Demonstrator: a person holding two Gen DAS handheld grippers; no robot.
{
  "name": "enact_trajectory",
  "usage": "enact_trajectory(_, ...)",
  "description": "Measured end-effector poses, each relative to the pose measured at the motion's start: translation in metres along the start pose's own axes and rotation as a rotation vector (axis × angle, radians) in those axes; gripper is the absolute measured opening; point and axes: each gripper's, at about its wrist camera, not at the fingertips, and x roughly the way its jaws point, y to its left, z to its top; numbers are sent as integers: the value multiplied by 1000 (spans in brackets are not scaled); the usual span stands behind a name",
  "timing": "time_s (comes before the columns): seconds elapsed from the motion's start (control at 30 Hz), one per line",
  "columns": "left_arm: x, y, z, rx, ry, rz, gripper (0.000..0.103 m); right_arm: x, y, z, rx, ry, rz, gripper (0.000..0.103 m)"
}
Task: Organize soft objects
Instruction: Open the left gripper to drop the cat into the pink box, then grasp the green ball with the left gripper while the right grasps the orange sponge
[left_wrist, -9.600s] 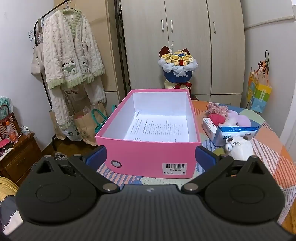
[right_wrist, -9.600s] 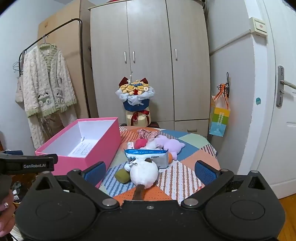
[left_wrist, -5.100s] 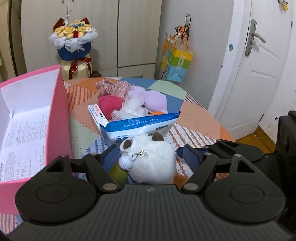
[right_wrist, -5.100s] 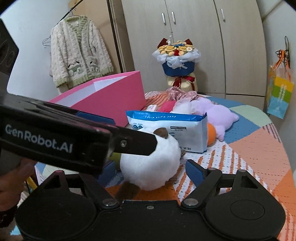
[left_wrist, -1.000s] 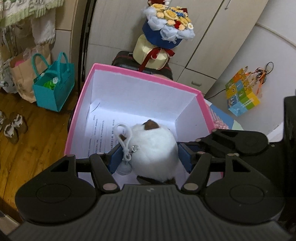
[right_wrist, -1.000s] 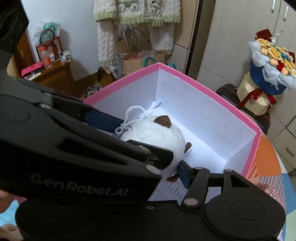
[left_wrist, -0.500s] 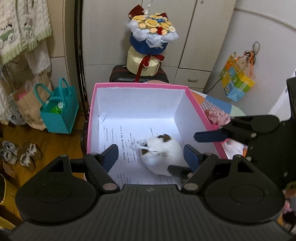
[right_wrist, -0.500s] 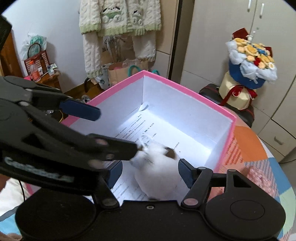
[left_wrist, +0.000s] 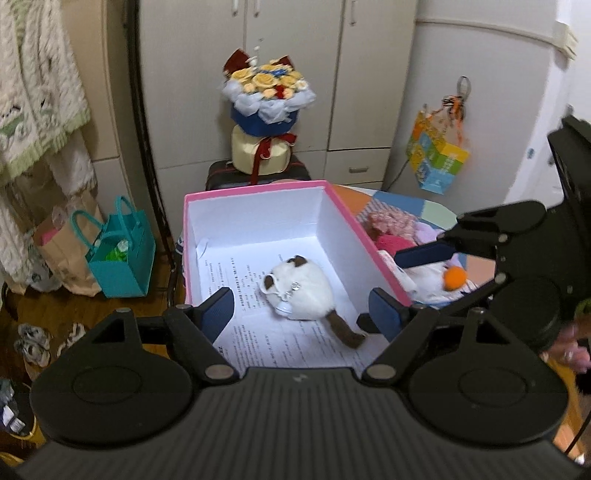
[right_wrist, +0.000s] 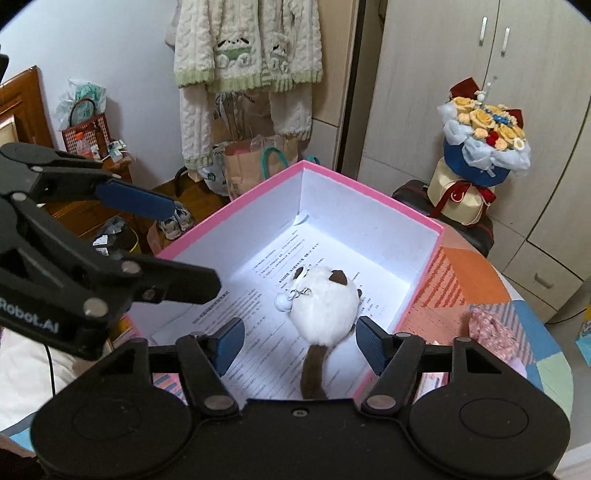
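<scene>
A white round plush cat (left_wrist: 301, 291) with brown ear and tail lies on the paper floor of the pink box (left_wrist: 255, 188); it also shows in the right wrist view (right_wrist: 325, 304) inside the box (right_wrist: 369, 192). My left gripper (left_wrist: 303, 312) is open and empty, held above the box's near end. My right gripper (right_wrist: 299, 341) is open and empty, just above the plush. More soft toys, pink, purple and floral (left_wrist: 395, 232), lie on the table right of the box, with an orange ball (left_wrist: 455, 277).
A patchwork tablecloth (right_wrist: 480, 291) covers the round table. A flower bouquet (left_wrist: 267, 92) stands behind the box before the wardrobe. Bags (left_wrist: 118, 254) and shoes lie on the floor at left. A knit cardigan (right_wrist: 247, 44) hangs on a rack.
Both grippers let go of the white plush, which now lies in the box. Both have opened and pulled up and back from it.
</scene>
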Motion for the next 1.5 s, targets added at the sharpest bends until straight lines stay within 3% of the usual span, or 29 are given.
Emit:
enact_trajectory(0.17, -19, -15, -7, 17, 7, -70, 80, -25, 1, -13, 20, -12, 0, 72)
enact_trajectory(0.5, -49, -62, -29, 108, -25, -114, 80, -88, -21, -55, 88, -67, -11, 72)
enact_trajectory(0.8, -36, -119, -45, 200, 31, -204, 78, -121, -69, -103, 233, -116, -47, 72)
enact_trajectory(1.03, -14, -159, -56, 275, 42, -258, 77, -111, -97, -133, 339, -109, -24, 72)
enact_trajectory(1.27, 15, -192, -68, 356, -22, -172, 77, -91, -122, -152, 362, -160, 62, 72)
enact_trajectory(1.5, 65, -203, -71, 302, 52, -124, 73, -59, -151, -167, 379, -179, 41, 72)
